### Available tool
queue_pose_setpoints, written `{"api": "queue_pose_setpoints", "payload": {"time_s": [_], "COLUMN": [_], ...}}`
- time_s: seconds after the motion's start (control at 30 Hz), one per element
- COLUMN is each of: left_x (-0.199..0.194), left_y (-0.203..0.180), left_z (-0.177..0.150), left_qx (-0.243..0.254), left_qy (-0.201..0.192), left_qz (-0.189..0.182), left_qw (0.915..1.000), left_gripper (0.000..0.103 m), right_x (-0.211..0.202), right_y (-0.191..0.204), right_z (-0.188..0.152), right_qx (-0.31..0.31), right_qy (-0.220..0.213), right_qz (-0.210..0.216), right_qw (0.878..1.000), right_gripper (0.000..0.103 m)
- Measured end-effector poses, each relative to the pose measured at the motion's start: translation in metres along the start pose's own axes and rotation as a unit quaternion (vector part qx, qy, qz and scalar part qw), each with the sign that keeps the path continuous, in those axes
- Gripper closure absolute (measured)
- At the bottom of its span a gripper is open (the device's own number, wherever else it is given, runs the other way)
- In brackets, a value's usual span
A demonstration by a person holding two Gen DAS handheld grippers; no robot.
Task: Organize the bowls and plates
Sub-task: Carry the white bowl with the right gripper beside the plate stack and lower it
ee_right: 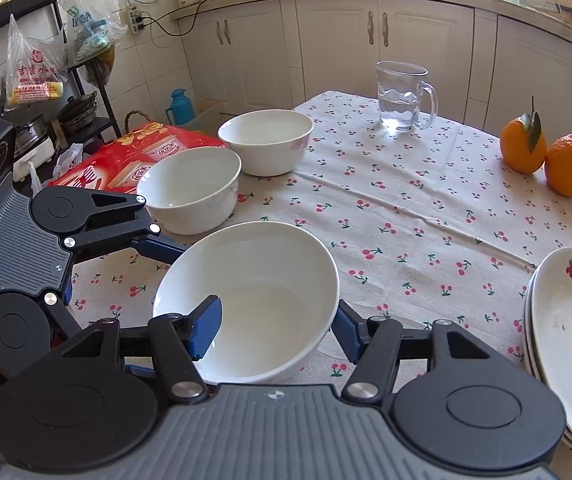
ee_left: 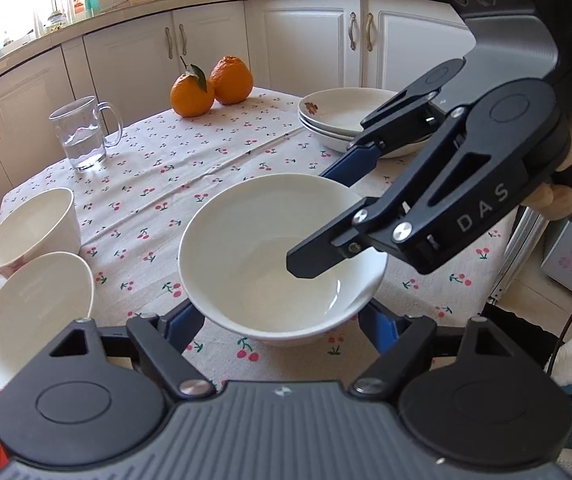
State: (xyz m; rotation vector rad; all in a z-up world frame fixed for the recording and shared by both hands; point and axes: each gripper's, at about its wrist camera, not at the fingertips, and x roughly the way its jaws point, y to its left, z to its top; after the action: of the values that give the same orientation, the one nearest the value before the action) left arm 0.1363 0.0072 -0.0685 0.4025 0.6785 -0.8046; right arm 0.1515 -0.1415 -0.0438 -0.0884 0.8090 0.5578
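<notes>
While left fingers (ee_left: 184, 322) and right fingers (ee_right: 206, 328) clamp it, a deep, empty, glossy, plain white bowl (ee_left: 262, 264).

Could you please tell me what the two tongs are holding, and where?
The large white bowl: right tongs pinch its rim, left tongs clasp its outer sides.

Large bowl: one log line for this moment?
large bowl | left gripper: clamps sides | right gripper: one finger inside, one outside | plate stack: untouched

White bowl (ee_left: 270, 256) gripped, stacked plates (ee_left: 341, 120) behind
</notes>
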Motion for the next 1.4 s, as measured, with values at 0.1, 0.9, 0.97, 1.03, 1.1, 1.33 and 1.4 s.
{"api": "queue_pose_setpoints", "payload": {"time_s": [0.1,0.9,0.97,1.03,1.1,1.33,1.4], "left_x": [0.006,0.006,0.001,-0.008,-0.019,-0.052,-0.058], "left_y": [-0.001,-0.004,-0.003,-0.003,-0.002,0.007,0.009], "left_z": [0.004,0.004,0.000,-0.004,-0.007,-0.019,-0.023], "left_qx": [0.001,-0.009,-0.019,-0.030,-0.044,-0.074,-0.079], "left_qy": [0.000,-0.008,-0.010,-0.019,-0.031,-0.057,-0.058], "left_qz": [-0.005,-0.009,-0.004,0.000,0.012,0.062,0.080], "left_qw": [1.0000,0.9999,0.9998,0.9994,0.9985,0.9937,0.9919], "left_gripper": [0.020,0.008,0.008,0.008,0.008,0.004,0.004], "right_x": [-0.001,-0.006,-0.007,-0.008,-0.011,-0.020,-0.023], "right_y": [-0.007,-0.018,-0.016,-0.014,-0.011,-0.002,0.003], "right_z": [-0.001,-0.008,-0.007,-0.006,-0.006,-0.002,-0.001], "right_qx": [0.007,0.028,0.025,0.020,0.017,0.005,-0.001], "right_qy": [-0.001,-0.023,-0.022,-0.023,-0.027,-0.039,-0.042], "right_qz": [-0.006,-0.002,-0.006,-0.014,-0.017,-0.024,-0.026], "right_qw": [1.000,0.999,0.999,0.999,0.999,0.999,0.999], "right_gripper": [0.037,0.000,0.000,0.000,0.000,0.000,0.000]}}
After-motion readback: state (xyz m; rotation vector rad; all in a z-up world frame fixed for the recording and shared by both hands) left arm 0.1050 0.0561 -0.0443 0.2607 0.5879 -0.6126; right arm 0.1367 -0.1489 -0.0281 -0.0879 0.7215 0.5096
